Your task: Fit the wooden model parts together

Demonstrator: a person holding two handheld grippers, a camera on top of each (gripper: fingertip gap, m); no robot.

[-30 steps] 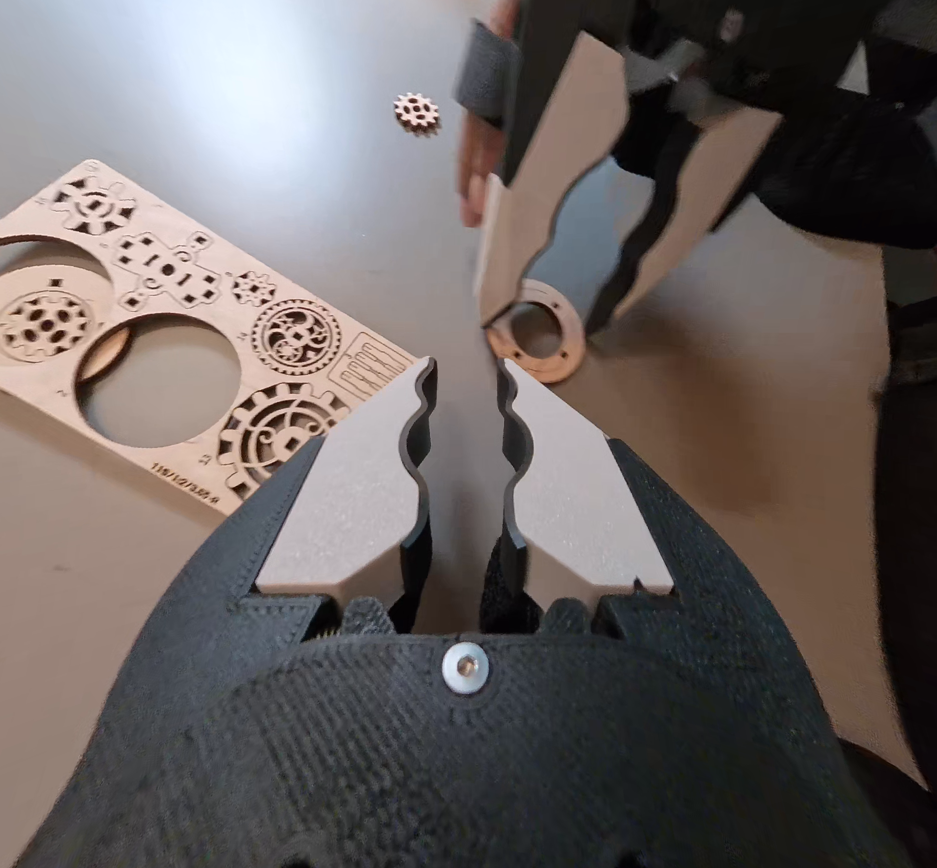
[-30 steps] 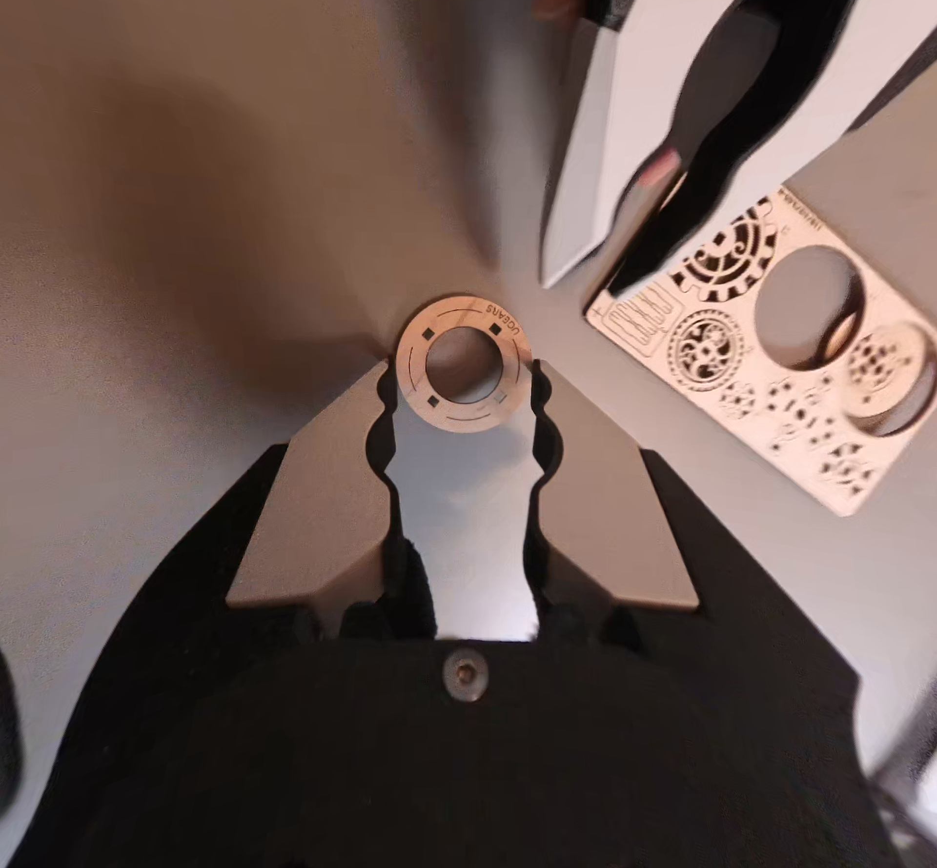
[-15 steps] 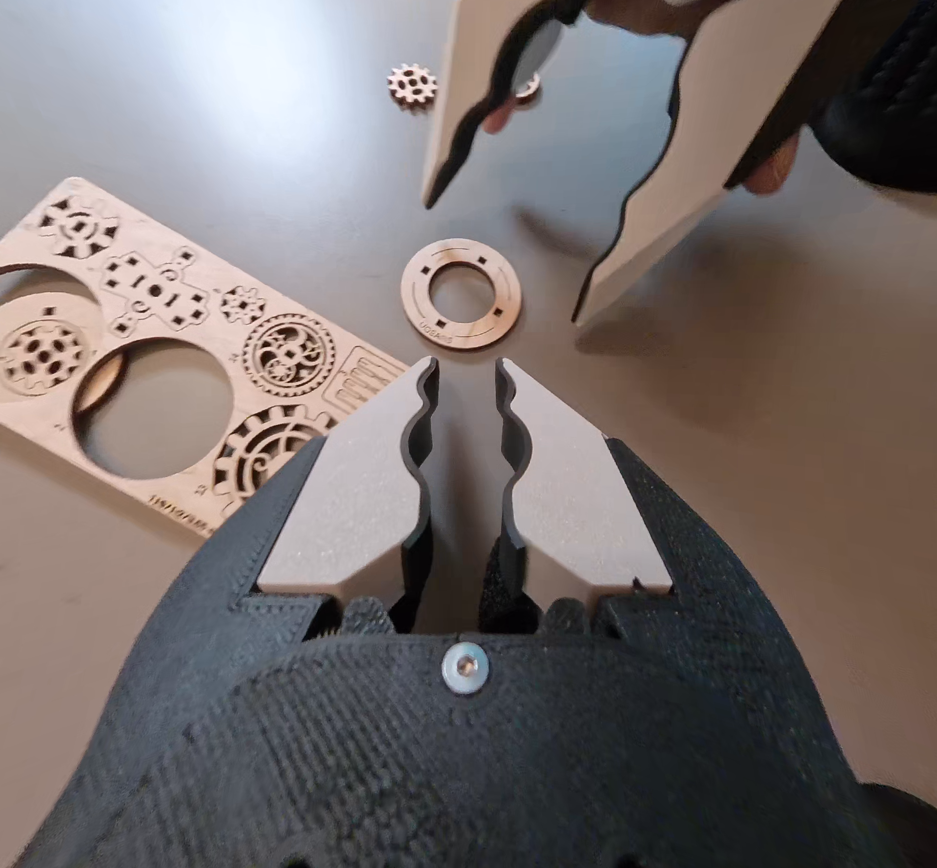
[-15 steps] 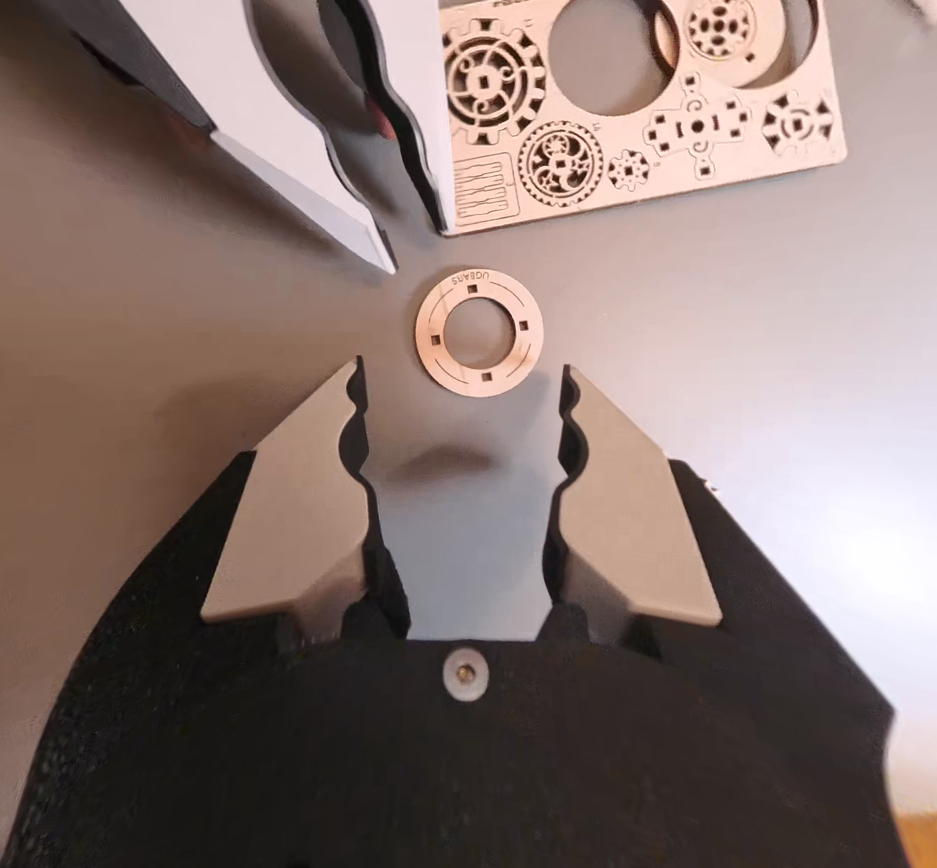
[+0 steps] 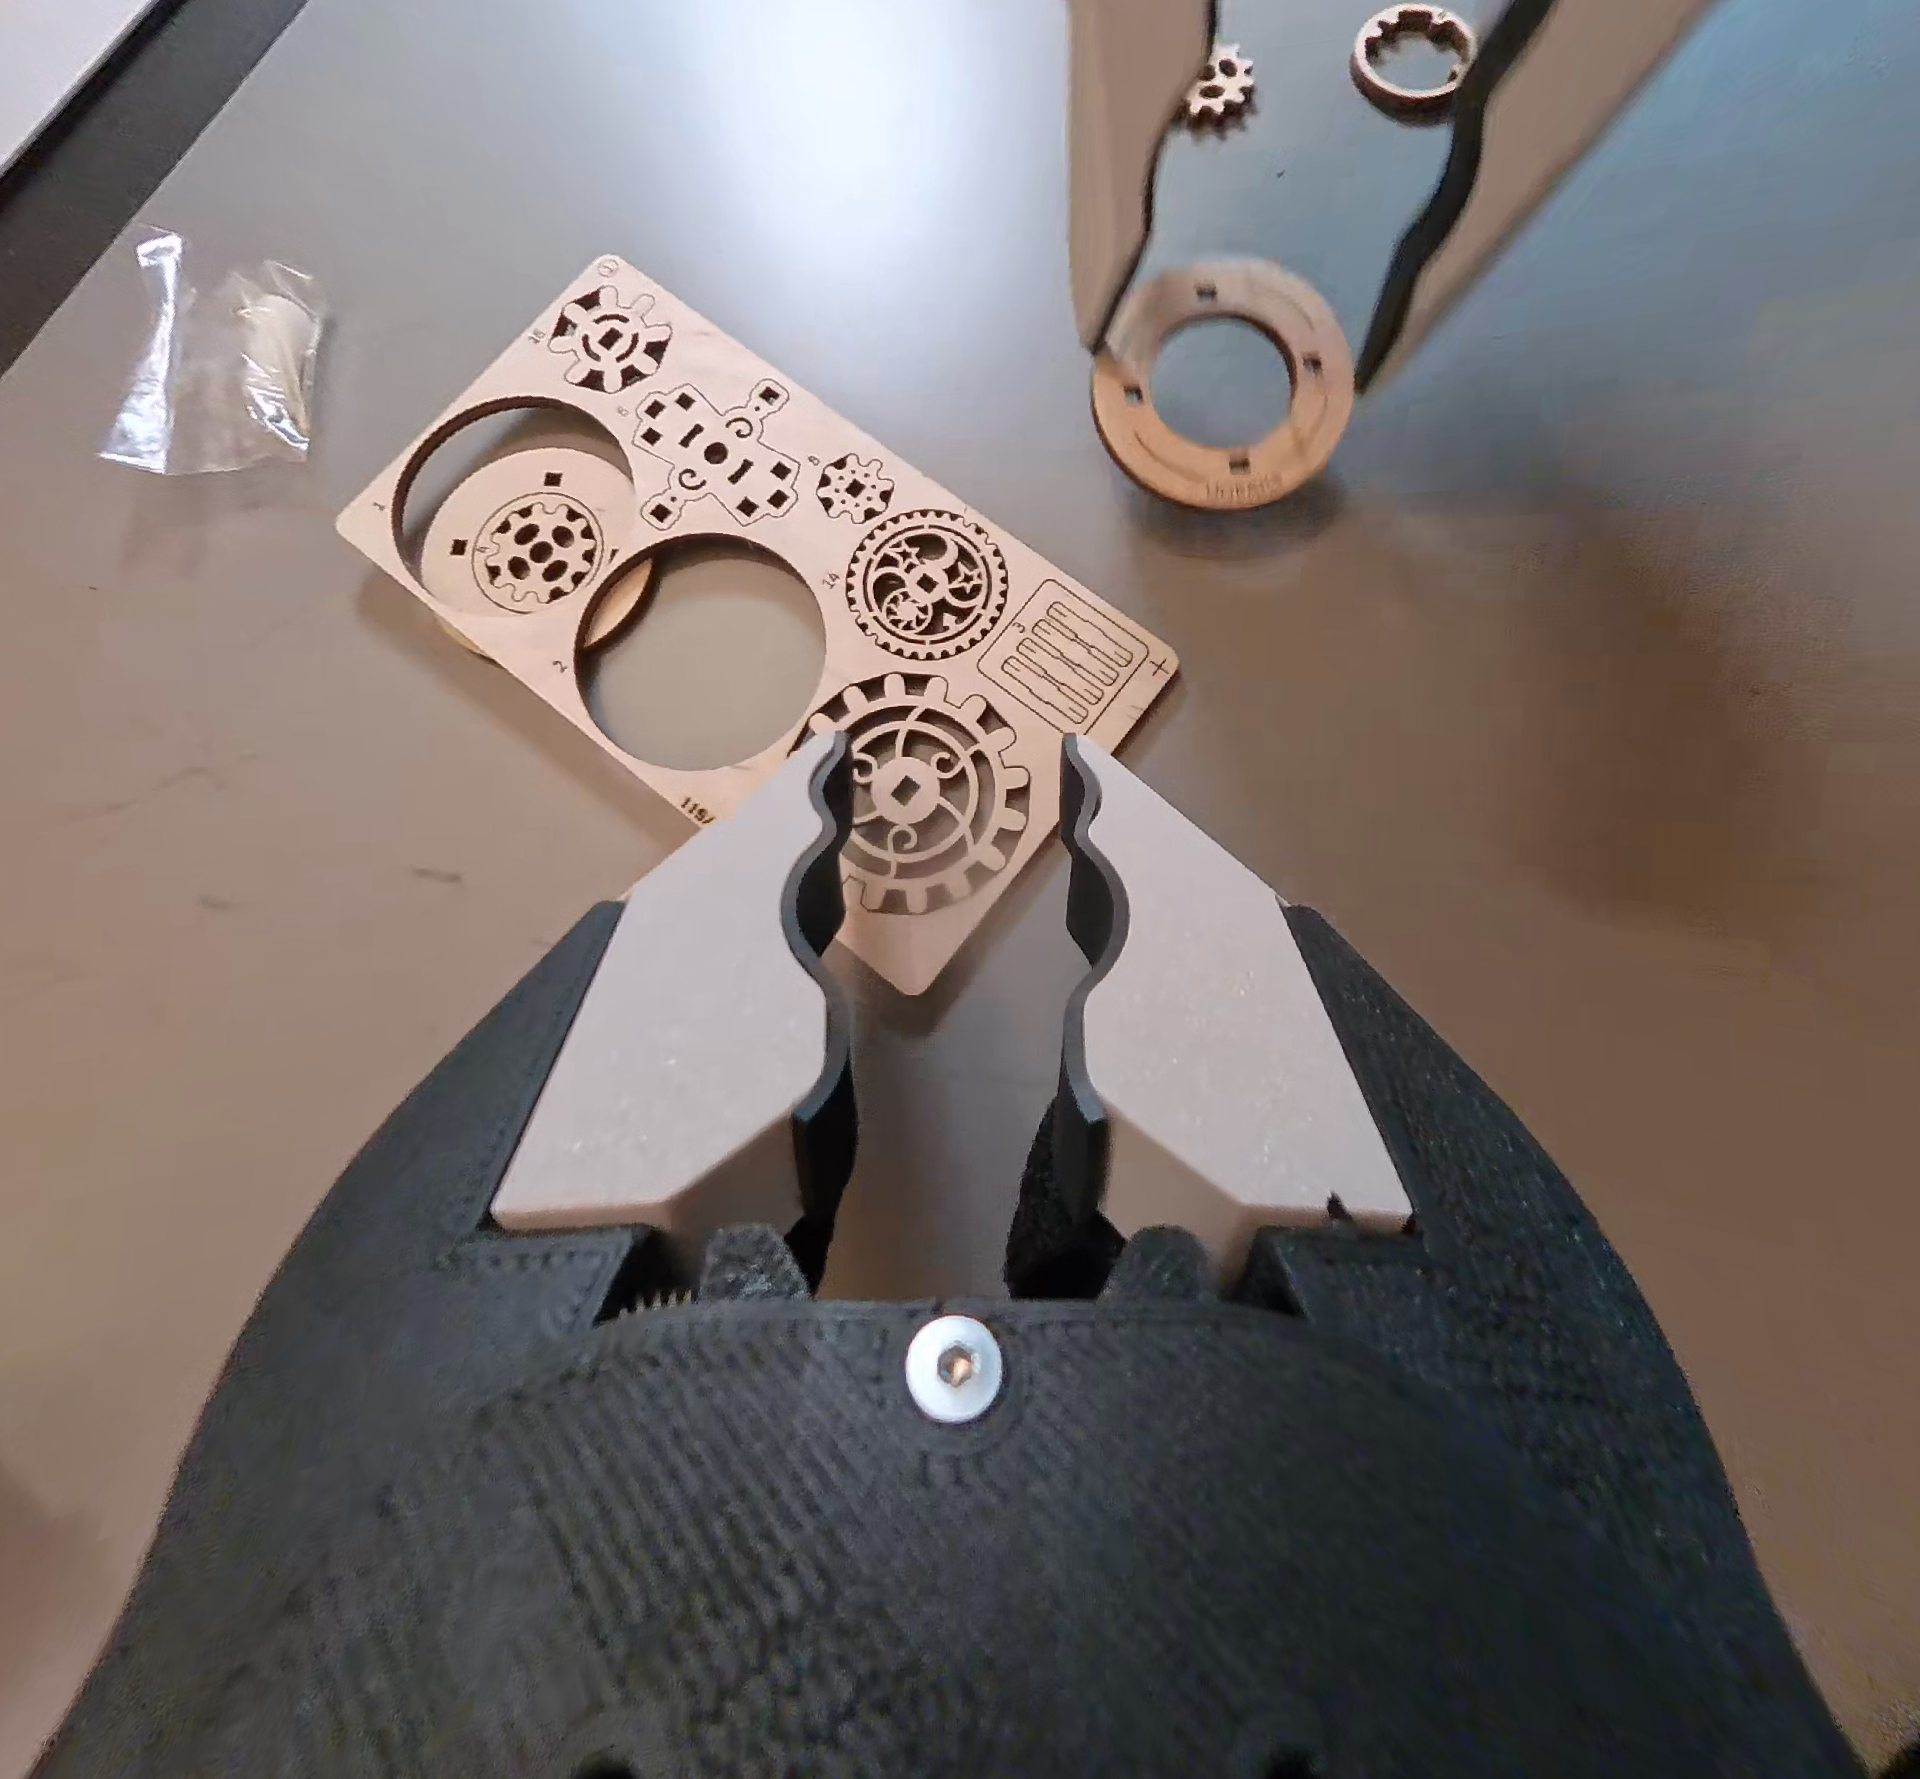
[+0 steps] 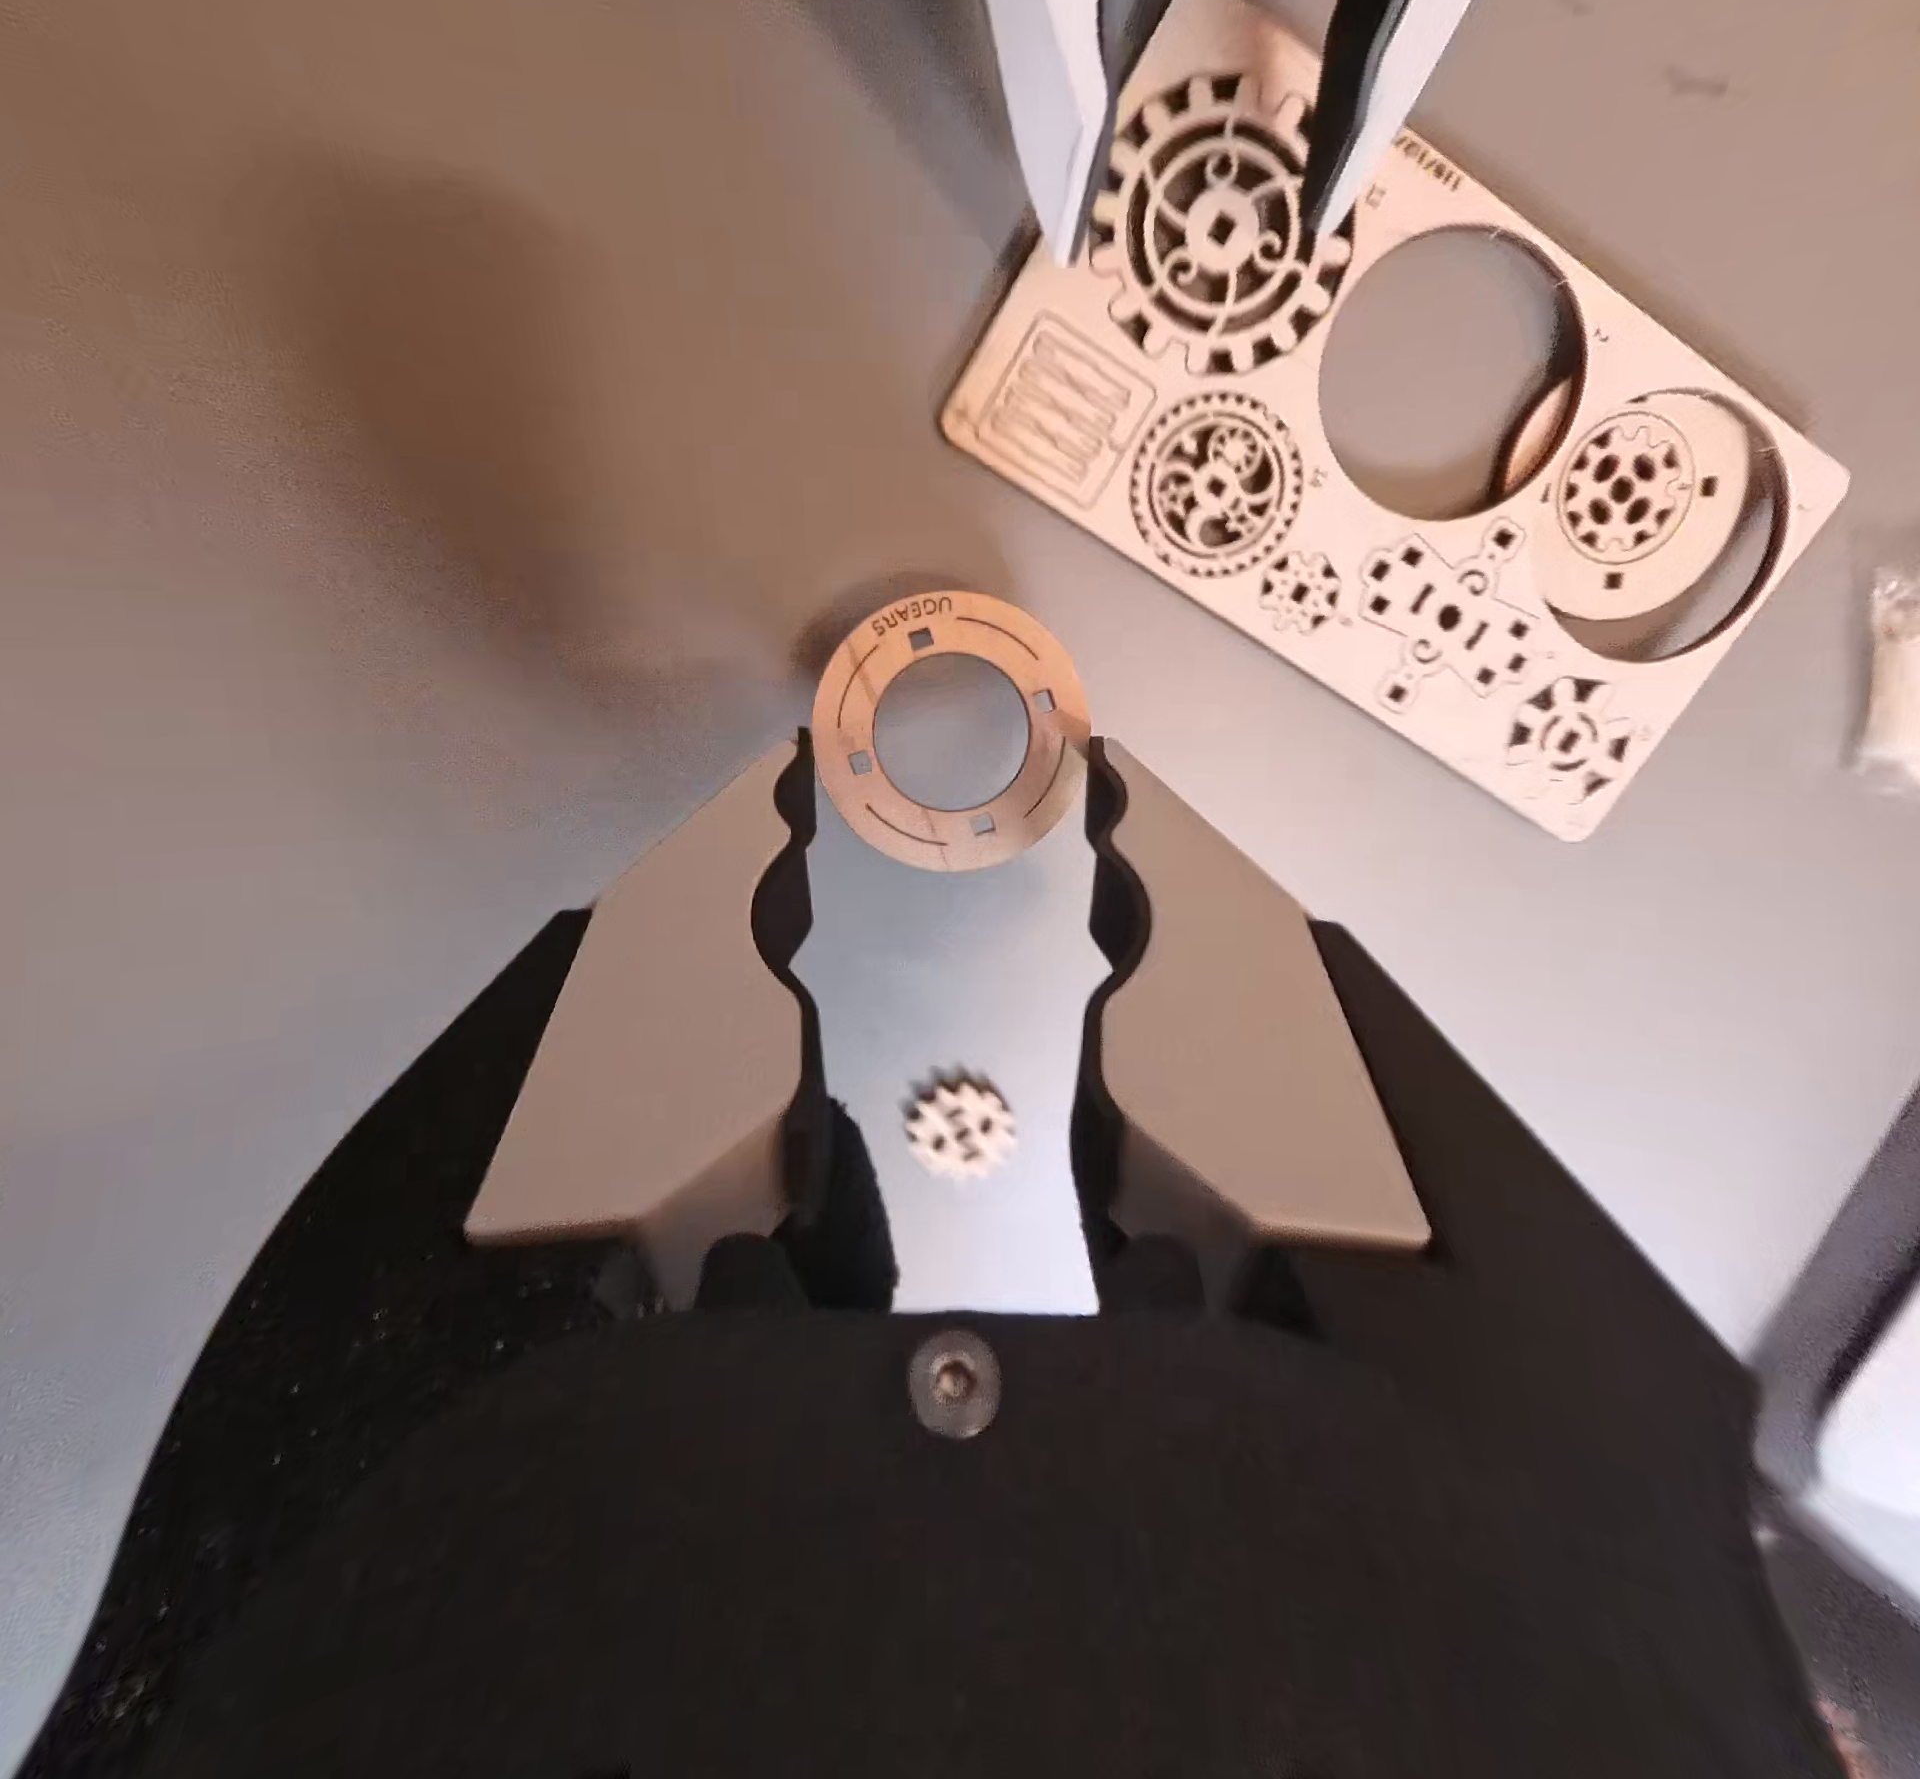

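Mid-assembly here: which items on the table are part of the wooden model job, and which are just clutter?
Job:
flat wooden ring, between the right claw tips
wooden parts sheet, under the left claw
small gear
small toothed ring

Clutter:
clear plastic bag

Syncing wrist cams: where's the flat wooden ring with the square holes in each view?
Left wrist view: wooden ring upper right, at the far right gripper's fingertips.
Right wrist view: ring centre, between the right gripper's open fingertips.
Shared landmark: parts sheet.
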